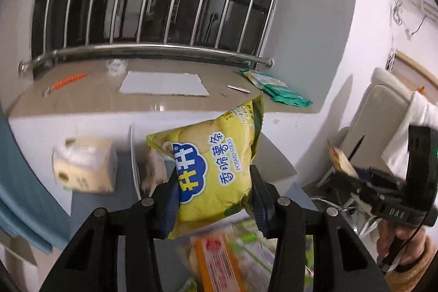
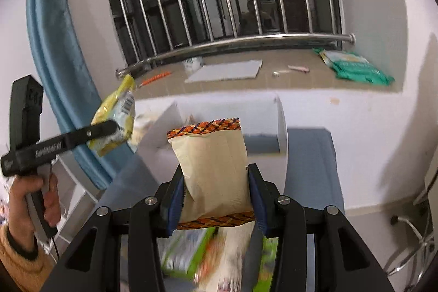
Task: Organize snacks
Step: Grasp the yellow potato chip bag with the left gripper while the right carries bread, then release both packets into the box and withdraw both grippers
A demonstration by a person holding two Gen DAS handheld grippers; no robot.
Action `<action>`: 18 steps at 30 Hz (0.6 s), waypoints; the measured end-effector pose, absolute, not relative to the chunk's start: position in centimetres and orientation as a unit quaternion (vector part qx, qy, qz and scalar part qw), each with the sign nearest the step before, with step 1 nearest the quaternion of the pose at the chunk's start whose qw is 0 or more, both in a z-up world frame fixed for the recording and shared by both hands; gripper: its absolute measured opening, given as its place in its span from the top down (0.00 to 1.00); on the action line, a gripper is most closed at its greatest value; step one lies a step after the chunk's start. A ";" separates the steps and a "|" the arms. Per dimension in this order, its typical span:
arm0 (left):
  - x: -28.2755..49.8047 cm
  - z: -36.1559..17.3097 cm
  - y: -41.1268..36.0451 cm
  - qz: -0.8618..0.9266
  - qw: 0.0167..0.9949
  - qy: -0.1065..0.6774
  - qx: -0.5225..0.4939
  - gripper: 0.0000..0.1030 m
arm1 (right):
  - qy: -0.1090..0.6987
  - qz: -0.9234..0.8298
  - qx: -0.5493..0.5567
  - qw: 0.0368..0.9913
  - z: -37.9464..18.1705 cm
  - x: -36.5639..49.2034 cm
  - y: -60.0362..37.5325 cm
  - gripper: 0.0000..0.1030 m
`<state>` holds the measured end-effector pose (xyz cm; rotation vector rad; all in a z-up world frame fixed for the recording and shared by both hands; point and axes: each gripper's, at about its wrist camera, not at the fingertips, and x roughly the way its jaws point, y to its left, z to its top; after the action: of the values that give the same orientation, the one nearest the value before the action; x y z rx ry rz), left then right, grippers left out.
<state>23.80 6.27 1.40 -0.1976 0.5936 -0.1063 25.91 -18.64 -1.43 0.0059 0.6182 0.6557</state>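
1. Snacks are airborne: the left tongs [image 1: 215, 196] are clamped on a yellow potato-stick bag [image 1: 210, 168], held above the blue-grey counter [image 2: 314, 155], near its far edge in front of the white divider [image 2: 282, 125].
2. The right tongs [image 2: 216, 196] are clamped on a cream packet [image 2: 213, 171] with orange crimped ends, over the counter's middle.
3. Both bags look light, puffy with air and slick; the contents likely crush easily.
4. Gripping across the lower body, as here, seems wise; crimped seams would be a firmer hold.
5. More blurred packs [image 2: 189, 253] lie below on the near edge.
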 end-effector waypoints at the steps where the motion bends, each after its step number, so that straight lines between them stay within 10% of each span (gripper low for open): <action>1: 24.9 1.5 6.5 -0.050 0.949 0.295 -0.093 0.52 | 0.300 0.316 0.003 0.900 -1.1 27.0 -18.2 0.54; 10: 33.5 -1.1 6.0 -0.036 0.930 0.358 -0.078 0.49 | 0.352 0.281 -0.019 0.892 -2.2 37.1 -14.5 0.54; 12: 34.4 -2.2 6.0 -0.032 0.925 0.370 -0.073 0.34 | 0.361 0.275 -0.020 0.891 -2.7 38.2 -14.2 0.53; 14: 34.9 -3.1 6.3 -0.010 0.923 0.380 -0.067 0.03 | 0.372 0.269 -0.015 0.888 -3.3 39.4 -14.1 0.28; 16: 34.5 -3.5 6.7 -0.004 0.924 0.376 -0.067 0.00 | 0.365 0.266 -0.009 0.892 -3.4 39.5 -14.3 0.00; 18: 34.1 -3.6 6.8 -0.013 0.921 0.383 -0.070 0.00 | 0.347 0.256 0.002 0.902 -3.1 39.1 -15.0 0.00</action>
<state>34.11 6.79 -3.64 -0.1445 0.7865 -0.0263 39.07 -14.98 -3.10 0.0035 0.7180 0.5300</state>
